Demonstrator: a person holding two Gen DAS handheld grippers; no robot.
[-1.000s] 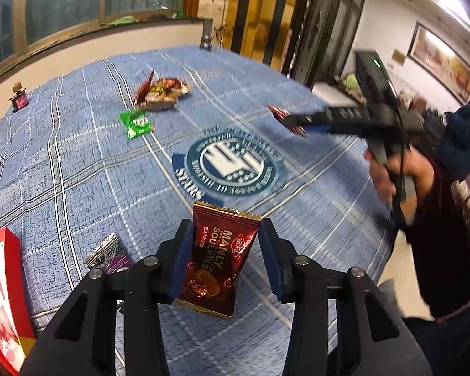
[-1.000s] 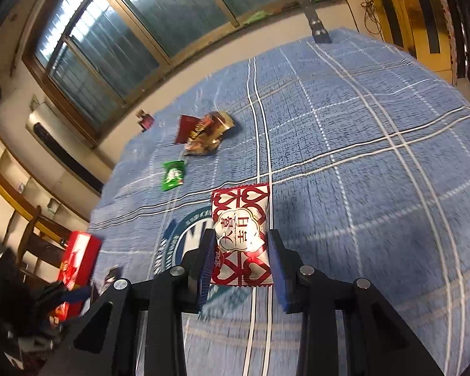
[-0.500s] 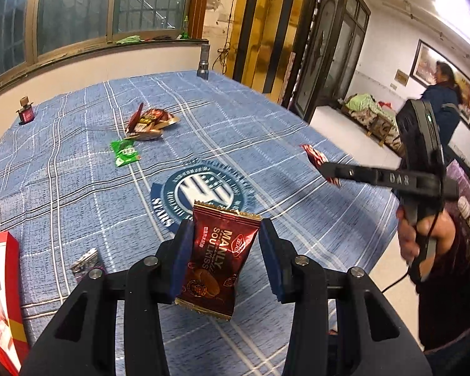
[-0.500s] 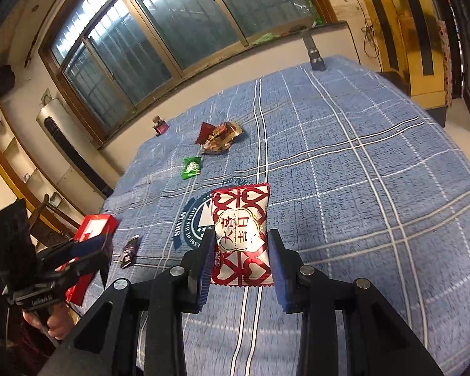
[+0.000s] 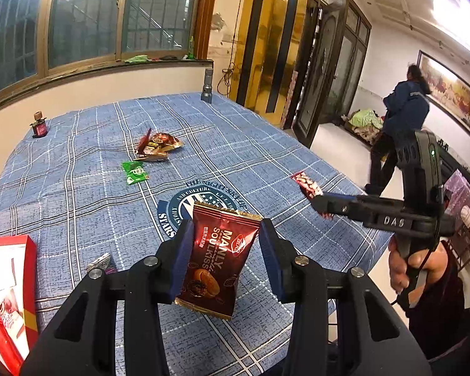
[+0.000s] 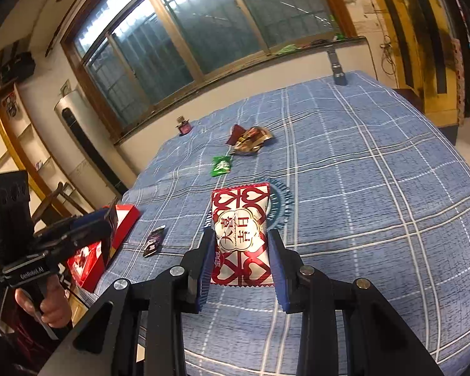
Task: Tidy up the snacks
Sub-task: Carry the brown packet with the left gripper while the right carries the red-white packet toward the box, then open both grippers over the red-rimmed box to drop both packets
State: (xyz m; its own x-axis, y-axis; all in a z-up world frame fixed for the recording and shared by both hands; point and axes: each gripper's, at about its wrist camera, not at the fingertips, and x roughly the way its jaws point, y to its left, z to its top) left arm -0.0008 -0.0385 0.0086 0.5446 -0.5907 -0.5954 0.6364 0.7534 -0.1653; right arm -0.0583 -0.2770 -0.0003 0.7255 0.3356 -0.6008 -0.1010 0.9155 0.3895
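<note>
My left gripper (image 5: 224, 235) is shut on a dark red "Manly Soulkiss" snack packet (image 5: 217, 260), held upright above the near side of the blue checked table (image 5: 78, 188). My right gripper (image 6: 239, 246) is shut on a red-and-white heart-pattern packet (image 6: 241, 235), held above the table's near edge. The right gripper also shows in the left wrist view (image 5: 316, 199), and the left gripper in the right wrist view (image 6: 106, 222). A red box (image 5: 6, 294) lies open at the table's left edge; it also shows in the right wrist view (image 6: 106, 244).
A pile of brown and red wrappers (image 5: 155, 147) and a green packet (image 5: 134, 172) lie mid-table. A small purple-silver packet (image 5: 101, 263) lies near the box. A small red bottle (image 5: 39, 125) and a grey flashlight (image 5: 206, 86) stand at the far edge. A person (image 5: 401, 125) stands at right.
Both grippers have risen and drawn back from the table, each keeping its packet. The table looks farther away and more of the room shows.
</note>
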